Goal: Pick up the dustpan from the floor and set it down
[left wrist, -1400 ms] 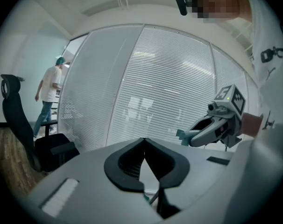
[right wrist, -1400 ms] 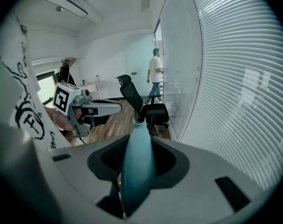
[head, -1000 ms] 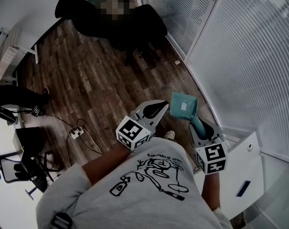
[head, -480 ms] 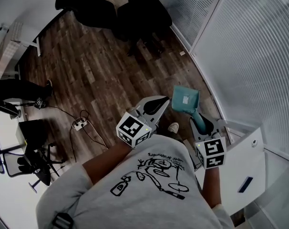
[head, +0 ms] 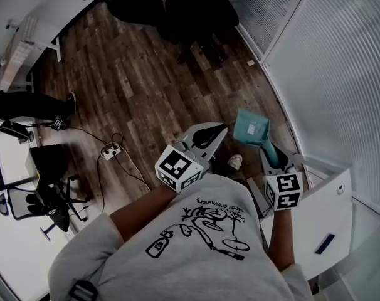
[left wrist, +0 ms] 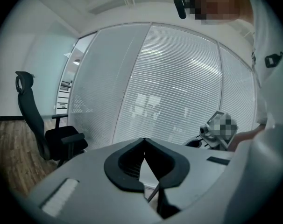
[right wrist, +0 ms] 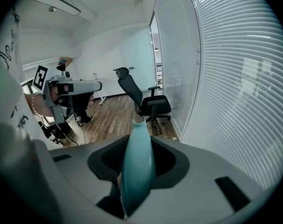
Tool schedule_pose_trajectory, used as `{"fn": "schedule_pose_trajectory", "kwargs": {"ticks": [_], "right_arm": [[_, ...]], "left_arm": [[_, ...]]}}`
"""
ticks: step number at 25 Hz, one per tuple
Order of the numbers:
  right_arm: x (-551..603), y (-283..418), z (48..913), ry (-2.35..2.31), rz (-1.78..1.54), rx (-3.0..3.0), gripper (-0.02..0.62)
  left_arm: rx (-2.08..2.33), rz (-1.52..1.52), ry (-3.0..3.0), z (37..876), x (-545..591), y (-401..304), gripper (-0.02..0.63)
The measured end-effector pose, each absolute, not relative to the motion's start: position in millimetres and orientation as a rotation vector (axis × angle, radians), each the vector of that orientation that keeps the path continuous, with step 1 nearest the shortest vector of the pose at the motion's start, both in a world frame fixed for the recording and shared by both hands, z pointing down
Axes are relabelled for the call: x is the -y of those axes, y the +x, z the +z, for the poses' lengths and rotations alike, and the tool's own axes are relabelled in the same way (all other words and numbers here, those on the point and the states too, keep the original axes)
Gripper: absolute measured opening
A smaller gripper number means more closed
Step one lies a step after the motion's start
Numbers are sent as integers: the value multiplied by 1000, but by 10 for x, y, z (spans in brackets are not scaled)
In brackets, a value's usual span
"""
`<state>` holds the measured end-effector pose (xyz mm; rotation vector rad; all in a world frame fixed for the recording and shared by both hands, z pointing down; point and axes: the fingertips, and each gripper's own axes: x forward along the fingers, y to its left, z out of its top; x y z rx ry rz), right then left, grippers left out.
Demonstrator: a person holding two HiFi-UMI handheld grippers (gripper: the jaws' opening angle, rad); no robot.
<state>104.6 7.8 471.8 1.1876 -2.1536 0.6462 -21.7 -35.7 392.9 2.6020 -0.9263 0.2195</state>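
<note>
Dustpan (head: 251,128) in right tongs (head: 270,154), office chair (head: 199,8) beyond, blinds (head: 340,74) alongside

Left gripper (head: 219,130) nearly level, jaws together; right gripper (head: 269,150) tilted down, clamping the dustpan (head: 251,128).

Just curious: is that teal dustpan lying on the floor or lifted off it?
Lifted. The right gripper grips the dustpan by its handle, well above the wooden floor.
</note>
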Motion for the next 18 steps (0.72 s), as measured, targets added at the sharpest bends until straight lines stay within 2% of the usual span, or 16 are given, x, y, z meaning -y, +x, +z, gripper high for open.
{"fn": "schedule_pose_trajectory", "kwargs": {"ticks": [18], "right_arm": [[24, 1063, 5567, 1219, 645, 2145, 110]], "left_arm": [[948, 217, 2582, 3971, 246, -326, 2]]}}
